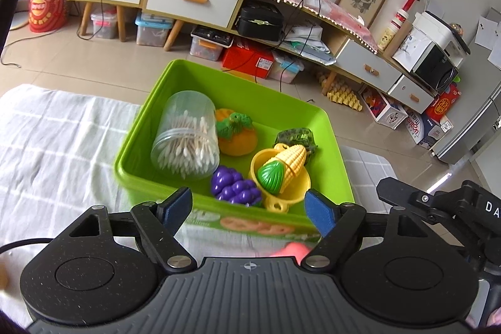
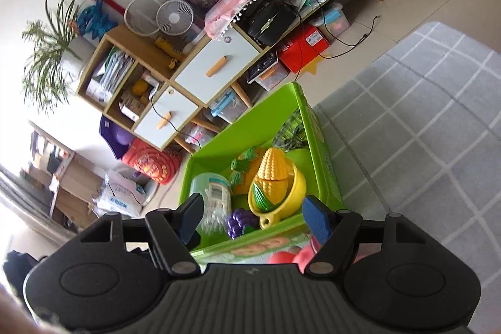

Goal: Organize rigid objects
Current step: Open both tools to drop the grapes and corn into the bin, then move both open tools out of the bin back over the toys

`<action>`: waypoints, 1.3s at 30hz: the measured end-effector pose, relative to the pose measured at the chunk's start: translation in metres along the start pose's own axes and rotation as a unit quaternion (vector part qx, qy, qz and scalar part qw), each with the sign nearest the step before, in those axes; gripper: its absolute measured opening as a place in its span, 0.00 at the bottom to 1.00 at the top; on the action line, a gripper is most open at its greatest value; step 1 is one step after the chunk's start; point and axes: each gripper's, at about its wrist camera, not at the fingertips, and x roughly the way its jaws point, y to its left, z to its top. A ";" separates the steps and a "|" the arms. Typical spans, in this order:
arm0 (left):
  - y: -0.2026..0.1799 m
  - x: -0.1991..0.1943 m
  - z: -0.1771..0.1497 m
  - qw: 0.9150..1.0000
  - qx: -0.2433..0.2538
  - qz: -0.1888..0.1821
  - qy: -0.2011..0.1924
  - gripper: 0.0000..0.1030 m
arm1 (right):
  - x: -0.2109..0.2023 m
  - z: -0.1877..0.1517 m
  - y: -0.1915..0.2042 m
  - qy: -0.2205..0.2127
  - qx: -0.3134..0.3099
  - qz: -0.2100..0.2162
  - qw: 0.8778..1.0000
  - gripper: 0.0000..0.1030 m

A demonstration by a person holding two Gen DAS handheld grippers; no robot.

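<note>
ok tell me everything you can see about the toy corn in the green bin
The toy corn is glossy moulded plastic: a yellow kernelled cob with a ribbed green husk end. It lies tilted inside a small yellow toy colander, cob tip up and away from the left camera, husk end low toward the purple toy grapes. All sit in the green plastic bin, with a dark green object just behind. Neither gripper touches it.

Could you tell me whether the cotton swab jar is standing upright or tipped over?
Tipped: the cotton swab jar lies on its side inside the green bin.
</note>
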 end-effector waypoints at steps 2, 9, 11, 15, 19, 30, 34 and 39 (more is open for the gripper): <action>0.000 -0.006 -0.005 1.000 0.001 0.002 -0.001 0.79 | -0.004 -0.003 0.002 0.006 -0.014 -0.004 1.000 0.40; 0.003 -0.032 -0.017 1.000 0.007 0.001 -0.010 0.82 | -0.018 -0.013 0.005 0.023 -0.037 -0.009 0.999 0.40; 0.003 -0.040 -0.022 1.000 0.012 0.004 -0.013 0.83 | -0.022 -0.016 0.004 0.030 -0.040 -0.011 0.999 0.40; 0.006 -0.054 -0.031 1.000 0.014 0.019 -0.012 0.85 | -0.026 -0.022 0.005 0.047 -0.063 -0.023 0.997 0.41; 0.014 -0.065 -0.043 0.999 0.012 0.034 -0.010 0.87 | -0.030 -0.028 0.005 0.062 -0.099 -0.042 0.992 0.42; 0.051 -0.076 -0.081 0.993 0.081 0.082 -0.019 0.91 | -0.022 -0.060 0.005 0.088 -0.240 -0.067 0.964 0.47; 0.070 -0.084 -0.089 0.991 0.091 0.097 -0.031 0.94 | -0.024 -0.066 -0.002 0.090 -0.237 -0.065 0.965 0.48; 0.094 -0.088 -0.099 0.987 0.105 0.113 -0.034 0.96 | -0.024 -0.072 -0.010 0.089 -0.230 -0.067 0.967 0.50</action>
